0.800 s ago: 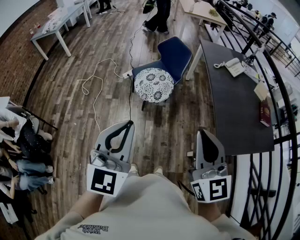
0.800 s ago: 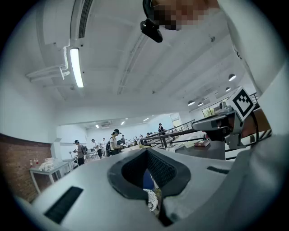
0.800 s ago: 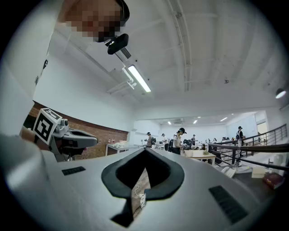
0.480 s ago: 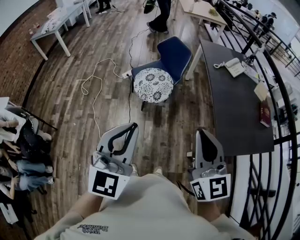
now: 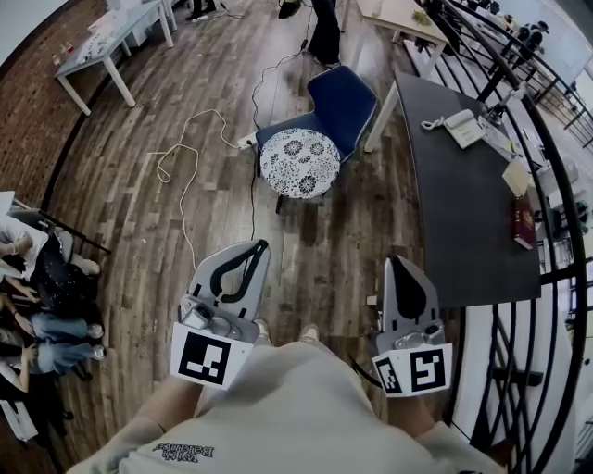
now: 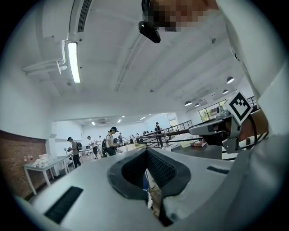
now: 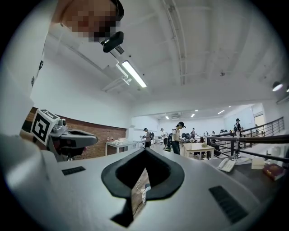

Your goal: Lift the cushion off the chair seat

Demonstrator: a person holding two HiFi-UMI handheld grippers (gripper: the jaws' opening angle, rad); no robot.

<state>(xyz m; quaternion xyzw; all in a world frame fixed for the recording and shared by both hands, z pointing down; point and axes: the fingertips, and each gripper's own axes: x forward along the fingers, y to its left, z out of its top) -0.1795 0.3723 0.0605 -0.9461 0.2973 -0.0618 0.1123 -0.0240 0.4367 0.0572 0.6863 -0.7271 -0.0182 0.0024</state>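
A round white cushion (image 5: 300,163) with a dark flower pattern lies on the seat of a blue chair (image 5: 337,105), seen in the head view a few steps ahead across the wooden floor. My left gripper (image 5: 258,246) is held low in front of me, jaws shut with nothing in them. My right gripper (image 5: 395,263) is level beside it, also shut and holding nothing. Both are well short of the chair. In the gripper views, the left gripper (image 6: 147,151) and right gripper (image 7: 145,151) each show closed jaws pointing across the room.
A long dark table (image 5: 463,199) runs along the right with a telephone (image 5: 461,129) and a red book (image 5: 523,222). A white cable (image 5: 190,157) trails over the floor left of the chair. A black railing (image 5: 556,176) borders the right. A person (image 5: 324,28) stands behind the chair.
The chair and cushion have slid slightly up and left in the head view as the view shifted. Both grippers stay shut; the left one wobbled a little.
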